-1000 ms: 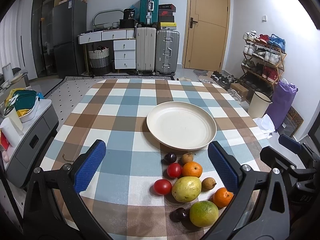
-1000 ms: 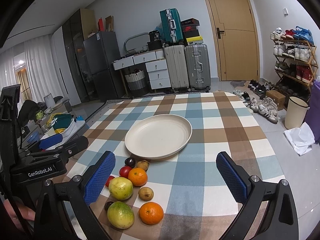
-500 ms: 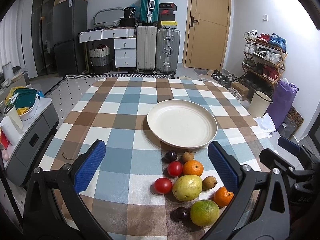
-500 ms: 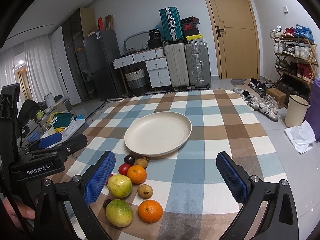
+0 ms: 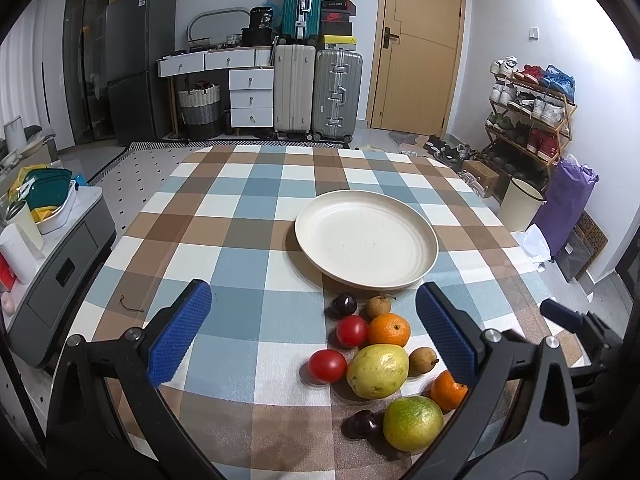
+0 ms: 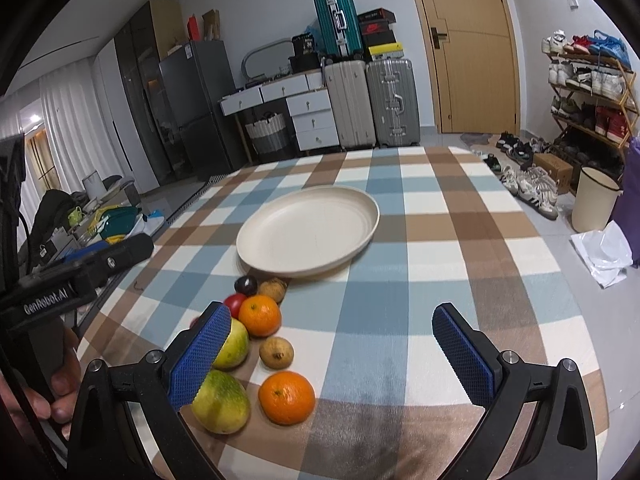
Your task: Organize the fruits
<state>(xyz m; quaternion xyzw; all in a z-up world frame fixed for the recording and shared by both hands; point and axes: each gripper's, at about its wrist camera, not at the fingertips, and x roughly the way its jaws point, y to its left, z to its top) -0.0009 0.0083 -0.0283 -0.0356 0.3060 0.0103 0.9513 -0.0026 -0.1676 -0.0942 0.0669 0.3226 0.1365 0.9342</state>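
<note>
Since the earlier frame my right gripper (image 6: 332, 354) has dropped toward the fruit pile; both sets of fingers wide and empty, I should centre on the nearest orange (image 6: 286, 397) before closing, plate (image 6: 360, 236) empty beyond on the bench (image 6: 460, 280).

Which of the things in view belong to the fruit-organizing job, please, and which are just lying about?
Job:
- plate, empty
- oranges
- tomatoes
- yellow-green fruits
- small brown fruits
- dark plums
- left gripper and right gripper, both open

Lying about:
- suitcases
- shoe rack
- bin
- drawers
</note>
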